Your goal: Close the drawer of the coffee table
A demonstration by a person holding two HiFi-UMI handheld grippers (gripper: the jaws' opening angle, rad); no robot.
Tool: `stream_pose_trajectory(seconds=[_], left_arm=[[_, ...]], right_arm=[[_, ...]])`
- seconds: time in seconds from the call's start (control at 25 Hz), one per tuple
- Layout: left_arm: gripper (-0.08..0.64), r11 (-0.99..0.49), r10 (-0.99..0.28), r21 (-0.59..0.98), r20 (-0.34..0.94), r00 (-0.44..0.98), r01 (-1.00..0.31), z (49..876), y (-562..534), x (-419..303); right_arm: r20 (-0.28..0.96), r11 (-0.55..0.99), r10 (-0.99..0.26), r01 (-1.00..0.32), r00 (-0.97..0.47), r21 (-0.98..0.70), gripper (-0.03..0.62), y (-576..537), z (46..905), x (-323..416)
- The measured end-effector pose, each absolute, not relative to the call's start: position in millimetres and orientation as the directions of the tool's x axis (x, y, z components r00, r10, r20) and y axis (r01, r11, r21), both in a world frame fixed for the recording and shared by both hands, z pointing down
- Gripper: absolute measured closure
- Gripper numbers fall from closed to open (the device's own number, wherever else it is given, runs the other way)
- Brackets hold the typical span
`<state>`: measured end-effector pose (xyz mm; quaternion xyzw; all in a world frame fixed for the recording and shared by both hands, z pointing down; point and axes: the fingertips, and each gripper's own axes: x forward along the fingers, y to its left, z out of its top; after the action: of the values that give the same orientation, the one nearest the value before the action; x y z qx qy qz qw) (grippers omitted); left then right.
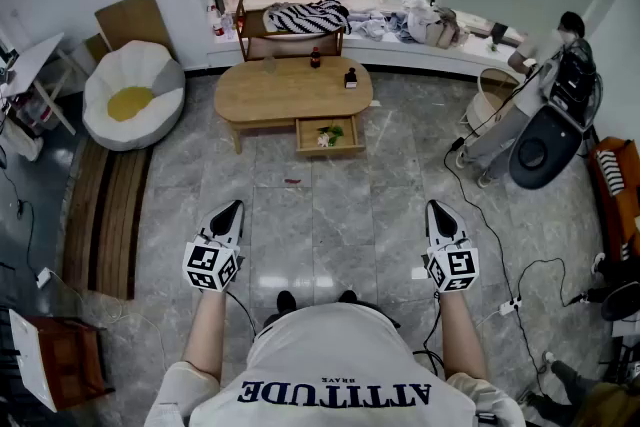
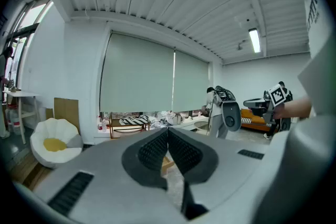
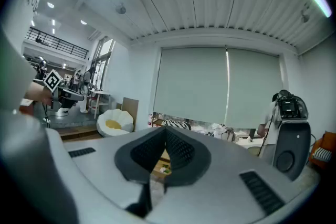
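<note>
A light wooden coffee table (image 1: 290, 90) stands well ahead of me on the grey tiled floor. Its drawer (image 1: 330, 135) is pulled out toward me, with small white and green things inside. Two dark bottles (image 1: 315, 58) stand on the tabletop. My left gripper (image 1: 229, 215) and right gripper (image 1: 440, 215) hover side by side far short of the table, both shut and holding nothing. In the left gripper view the jaws (image 2: 168, 136) meet at the tips; in the right gripper view the jaws (image 3: 165, 136) also meet, with a bit of the table (image 3: 164, 157) glimpsed between them.
A white flower-shaped beanbag (image 1: 132, 93) lies left of the table. A robot on a stand (image 1: 545, 130) with cables (image 1: 480, 205) is at the right. A shelf (image 1: 290, 30) holding striped cloth and a cluttered window ledge sit behind the table. A wooden platform (image 1: 110, 215) runs along the left.
</note>
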<state>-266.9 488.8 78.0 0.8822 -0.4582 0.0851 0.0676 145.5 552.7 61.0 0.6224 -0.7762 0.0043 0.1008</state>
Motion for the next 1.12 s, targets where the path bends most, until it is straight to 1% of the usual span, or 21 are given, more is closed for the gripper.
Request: stream_pose_trajectory(seconds=[0.56,0.8,0.92,1.12], left_arm=[[0.538,-0.574,-0.794,0.051,0.208,0.571,-0.817,79.8,492.8,-258.5],[0.538,-0.571,-0.795,0.035,0.223,0.564,-0.820,81.9,496.5,-251.6],[0.538,-0.572,-0.797,0.028,0.220,0.563,-0.820,84.5,500.0,-241.4],[0.538,-0.607,-0.779,0.024,0.178,0.601,-0.794,82.3,507.9,-206.4]], right_arm=[[0.162,0.223,-0.965,-0.968,-0.204,0.113,0.574,557.9,65.3,150.3],[0.160,0.236,-0.962,-0.970,-0.223,0.065,0.572,557.1,67.8,154.5],[0.149,0.252,-0.960,-0.964,-0.239,0.079,0.572,556.5,68.0,159.4],[0.122,0.276,-0.957,-0.957,-0.264,0.093,0.572,549.9,69.9,182.6]])
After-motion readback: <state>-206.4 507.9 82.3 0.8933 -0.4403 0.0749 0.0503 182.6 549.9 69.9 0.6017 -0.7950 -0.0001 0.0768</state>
